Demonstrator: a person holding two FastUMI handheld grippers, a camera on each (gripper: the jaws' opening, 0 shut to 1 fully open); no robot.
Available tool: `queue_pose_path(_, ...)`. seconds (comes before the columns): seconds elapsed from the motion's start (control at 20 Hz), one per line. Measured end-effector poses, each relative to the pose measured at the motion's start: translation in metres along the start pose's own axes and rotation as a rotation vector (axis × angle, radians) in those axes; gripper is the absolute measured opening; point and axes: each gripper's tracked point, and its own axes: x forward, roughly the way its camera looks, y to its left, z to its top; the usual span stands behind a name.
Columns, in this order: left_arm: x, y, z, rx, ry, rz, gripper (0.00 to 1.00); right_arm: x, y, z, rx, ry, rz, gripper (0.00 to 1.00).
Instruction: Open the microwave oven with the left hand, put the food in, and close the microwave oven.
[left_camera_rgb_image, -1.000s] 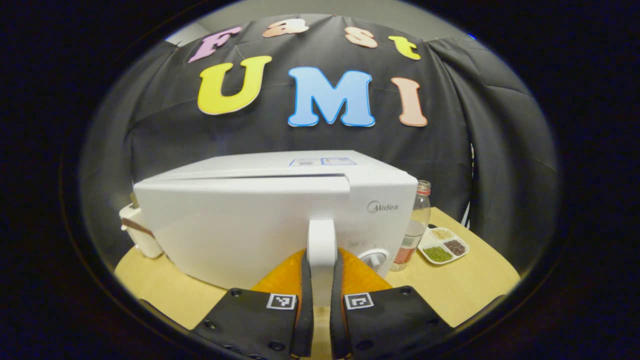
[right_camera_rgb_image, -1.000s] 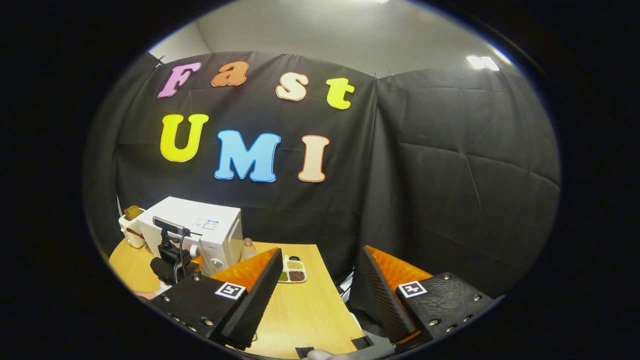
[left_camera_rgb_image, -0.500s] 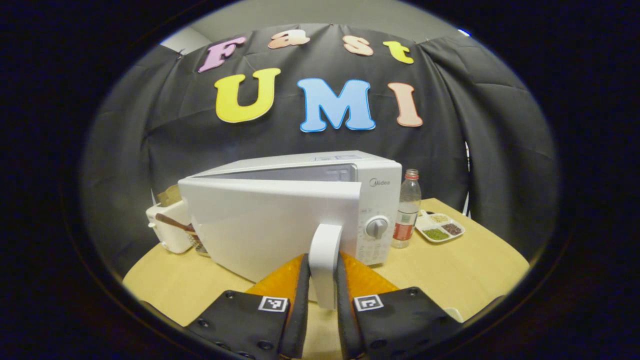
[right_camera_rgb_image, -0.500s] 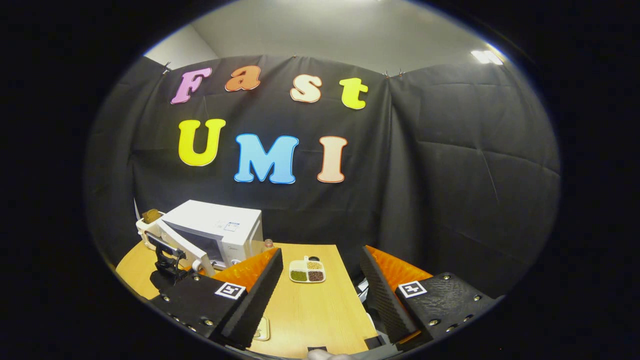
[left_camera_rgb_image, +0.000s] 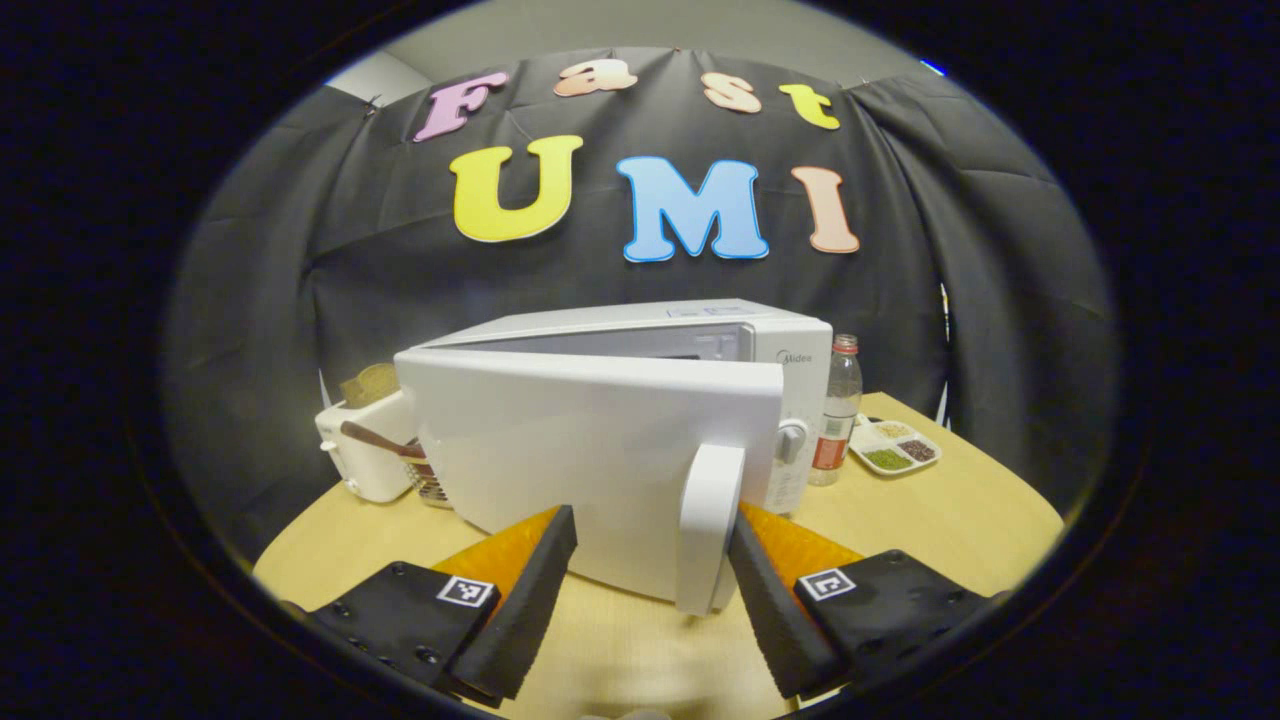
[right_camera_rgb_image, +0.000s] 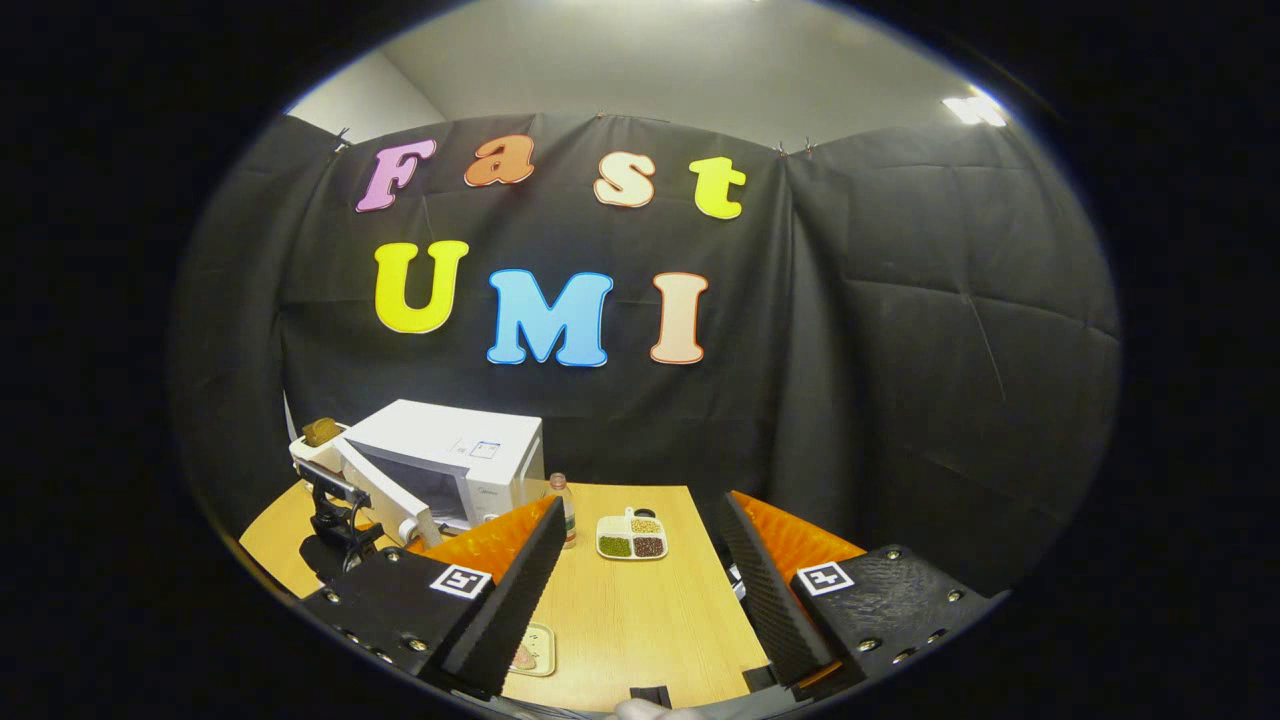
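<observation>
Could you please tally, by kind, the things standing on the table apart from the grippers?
Microwave oven, door ajar: 1
Toaster, white, beside the microwave: 1
Bottle, red-capped: 1
Divided tray of grains: 1
Small plate of food near the table's front edge: 1
Total: 5

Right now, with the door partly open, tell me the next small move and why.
Probably draw the left hand-held gripper back from the door handle: its fingers stand apart, the handle loose between them, and the microwave door is ajar. The right hand-held gripper hangs open near the plated food.
</observation>
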Motion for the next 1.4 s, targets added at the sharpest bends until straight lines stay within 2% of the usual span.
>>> queue_pose_path(0.1, -0.016, 0.011, -0.005, 0.022, -0.007, -0.001, 0.94, -0.001, 0.009, -0.007, -0.016, 0.007, 0.016, 0.95)
queue_pose_path(0.15, -0.025, 0.018, -0.006, 0.035, -0.011, 0.002, 1.00, -0.001, 0.013, -0.011, -0.026, 0.010, 0.018, 0.95)
queue_pose_path(0.4, -0.068, 0.060, -0.020, 0.054, -0.005, 0.037, 0.95, -0.002, 0.052, -0.022, -0.023, 0.030, 0.098, 0.95)
queue_pose_path(0.45, -0.077, 0.070, -0.021, 0.048, -0.007, 0.050, 0.98, -0.002, 0.060, -0.024, -0.021, 0.030, 0.113, 0.97)
queue_pose_path(0.5, -0.085, 0.081, -0.024, 0.050, -0.002, 0.066, 1.00, -0.002, 0.069, -0.025, -0.020, 0.031, 0.131, 0.95)
queue_pose_path(0.65, -0.113, 0.116, -0.029, 0.060, -0.001, 0.117, 0.98, -0.001, 0.099, -0.035, -0.031, 0.047, 0.192, 0.95)
queue_pose_path(0.7, -0.123, 0.130, -0.035, 0.060, 0.005, 0.138, 1.00, 0.000, 0.108, -0.040, -0.038, 0.056, 0.212, 0.95)
queue_pose_path(0.8, -0.138, 0.159, -0.043, 0.052, 0.016, 0.186, 0.98, 0.002, 0.129, -0.052, -0.044, 0.082, 0.258, 0.95)
queue_pose_path(0.95, -0.164, 0.204, -0.057, 0.034, 0.035, 0.251, 1.00, 0.003, 0.157, -0.065, -0.051, 0.114, 0.320, 0.95)
queue_pose_path(1.0, -0.171, 0.215, -0.061, 0.026, 0.042, 0.266, 0.98, 0.004, 0.165, -0.067, -0.051, 0.118, 0.336, 0.95)
queue_pose_path(1.1, -0.186, 0.239, -0.066, 0.025, 0.053, 0.313, 1.00, 0.005, 0.181, -0.073, -0.057, 0.121, 0.366, 0.95)
queue_pose_path(1.2, -0.202, 0.264, -0.063, 0.033, 0.039, 0.358, 0.95, 0.007, 0.189, -0.084, -0.073, 0.133, 0.379, 0.97)
queue_pose_path(1.3, -0.209, 0.287, -0.061, 0.040, 0.035, 0.391, 1.00, 0.009, 0.197, -0.095, -0.078, 0.150, 0.394, 0.95)
queue_pose_path(1.4, -0.210, 0.300, -0.065, 0.044, 0.054, 0.413, 1.00, 0.011, 0.202, -0.102, -0.077, 0.173, 0.407, 0.95)
